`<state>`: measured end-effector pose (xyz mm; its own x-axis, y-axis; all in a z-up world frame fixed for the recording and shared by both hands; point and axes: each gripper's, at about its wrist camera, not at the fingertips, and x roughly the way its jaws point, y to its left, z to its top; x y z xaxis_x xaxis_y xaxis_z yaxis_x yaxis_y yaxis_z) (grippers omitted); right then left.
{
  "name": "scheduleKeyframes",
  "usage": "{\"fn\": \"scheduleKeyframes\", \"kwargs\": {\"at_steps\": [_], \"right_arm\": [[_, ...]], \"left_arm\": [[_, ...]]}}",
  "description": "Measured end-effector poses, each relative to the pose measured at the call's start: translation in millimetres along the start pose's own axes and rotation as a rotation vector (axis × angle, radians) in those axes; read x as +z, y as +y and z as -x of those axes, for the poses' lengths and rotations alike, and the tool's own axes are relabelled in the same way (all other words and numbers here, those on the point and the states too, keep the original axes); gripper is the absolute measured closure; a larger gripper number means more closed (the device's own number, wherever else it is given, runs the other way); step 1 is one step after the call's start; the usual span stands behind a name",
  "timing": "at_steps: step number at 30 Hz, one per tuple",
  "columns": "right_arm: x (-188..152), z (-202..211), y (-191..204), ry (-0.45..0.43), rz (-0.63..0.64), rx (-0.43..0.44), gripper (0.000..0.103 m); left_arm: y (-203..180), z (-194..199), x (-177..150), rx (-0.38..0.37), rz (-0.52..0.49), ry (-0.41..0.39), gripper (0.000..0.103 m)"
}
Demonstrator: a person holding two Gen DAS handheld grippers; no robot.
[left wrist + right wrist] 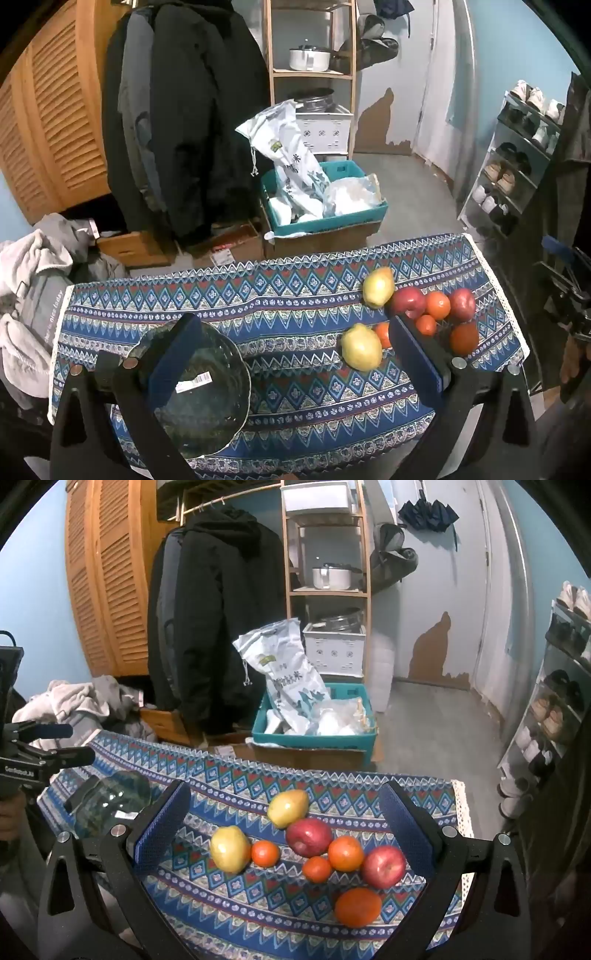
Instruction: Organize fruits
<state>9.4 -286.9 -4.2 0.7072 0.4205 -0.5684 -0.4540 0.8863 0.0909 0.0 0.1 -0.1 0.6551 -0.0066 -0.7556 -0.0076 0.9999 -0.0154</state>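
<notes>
Fruit lies loose on a patterned blue tablecloth [236, 904]: two yellow lemons [229, 848] [288, 808], two red apples [309, 836] [383, 866] and several oranges [357, 907] [345, 853]. A clear glass bowl [207, 391] sits empty on the table's left. My left gripper [295, 354] is open above the table, its left finger over the bowl and its right finger beside the near lemon [360, 345]. My right gripper [284, 830] is open and empty, hovering over the fruit pile. The left gripper also shows in the right wrist view at the left edge.
Beyond the table's far edge stands a teal crate [314, 734] with bags on a cardboard box. Dark coats [214, 627] hang behind, clothes [33, 280] are piled at left, a shoe rack [517, 162] stands at right.
</notes>
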Motion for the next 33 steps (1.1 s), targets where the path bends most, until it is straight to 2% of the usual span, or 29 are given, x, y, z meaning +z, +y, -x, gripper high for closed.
{"fn": "scheduleKeyframes", "kwargs": {"at_steps": [21,33], "right_arm": [[-2.4,-2.3,1.6,0.013,0.001,0.000,0.003],[-8.5,-4.8,1.1,0.019,-0.001,0.000,0.003]], "left_arm": [[-10.9,5.1,-3.1,-0.016,-0.052,-0.033,0.001],[-10.4,6.4,-4.6,-0.029,-0.043,-0.039,0.001]]}}
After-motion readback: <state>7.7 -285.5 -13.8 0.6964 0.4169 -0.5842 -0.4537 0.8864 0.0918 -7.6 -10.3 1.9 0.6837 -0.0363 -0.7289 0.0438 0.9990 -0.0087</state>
